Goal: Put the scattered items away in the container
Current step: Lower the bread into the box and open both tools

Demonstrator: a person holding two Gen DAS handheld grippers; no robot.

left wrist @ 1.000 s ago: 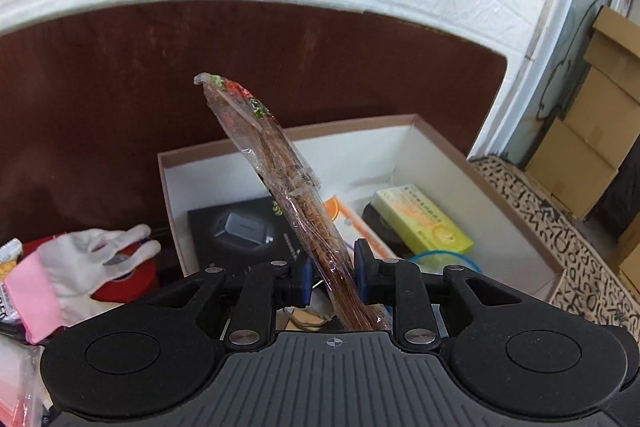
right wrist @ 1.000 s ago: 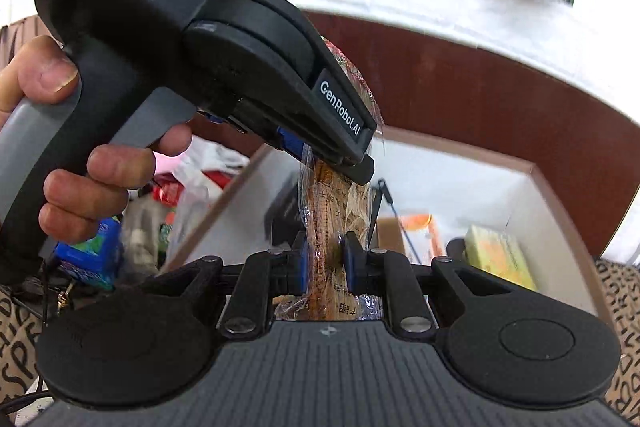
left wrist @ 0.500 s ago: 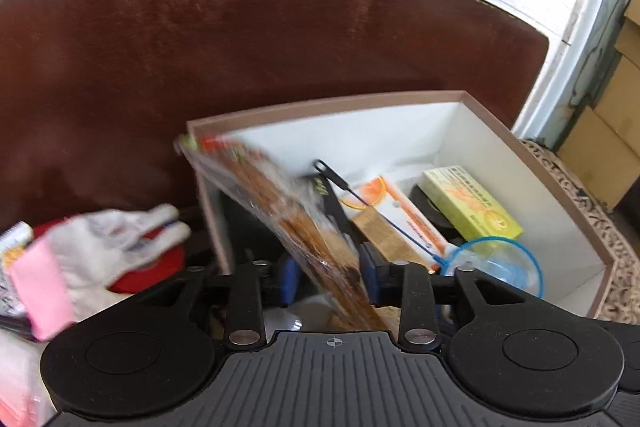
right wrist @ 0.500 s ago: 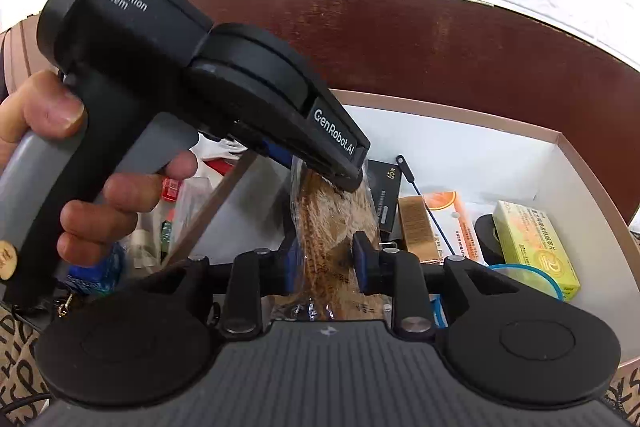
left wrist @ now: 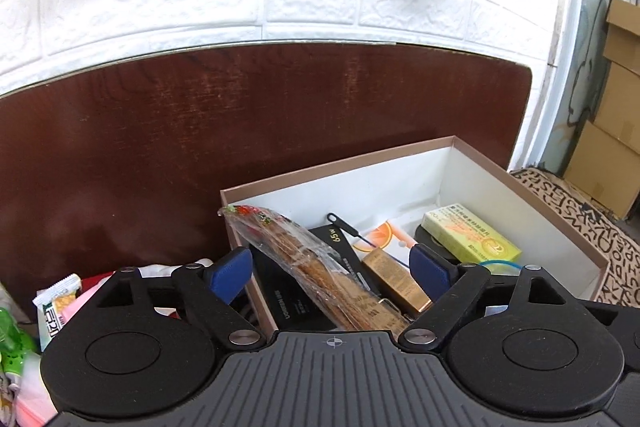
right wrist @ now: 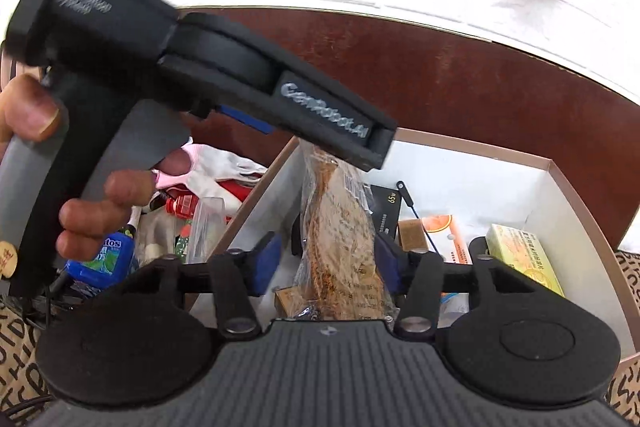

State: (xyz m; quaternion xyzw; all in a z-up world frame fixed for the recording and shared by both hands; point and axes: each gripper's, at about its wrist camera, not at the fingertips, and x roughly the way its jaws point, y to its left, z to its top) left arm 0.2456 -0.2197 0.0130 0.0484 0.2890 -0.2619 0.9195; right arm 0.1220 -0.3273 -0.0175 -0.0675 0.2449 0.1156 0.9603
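A long clear snack packet with brown sticks lies tilted in the white-lined cardboard box, its top end leaning on the box's left wall. My left gripper is opening, its blue pads standing wide apart and clear of the packet. In the right wrist view the packet stands between the jaws of my right gripper, which are also opening; the left pad is well off it. A hand holds the left gripper, whose finger hangs over the packet's top.
The box also holds a black charger box, a gold box, an orange-and-white box and a yellow-green box. Left of the box lie a white glove, a blue pack and other small items. Cardboard cartons stand far right.
Both grippers went from shut on the packet to open. The packet dropped from upright above the box to leaning inside it. The left gripper pulled back and tipped upward.
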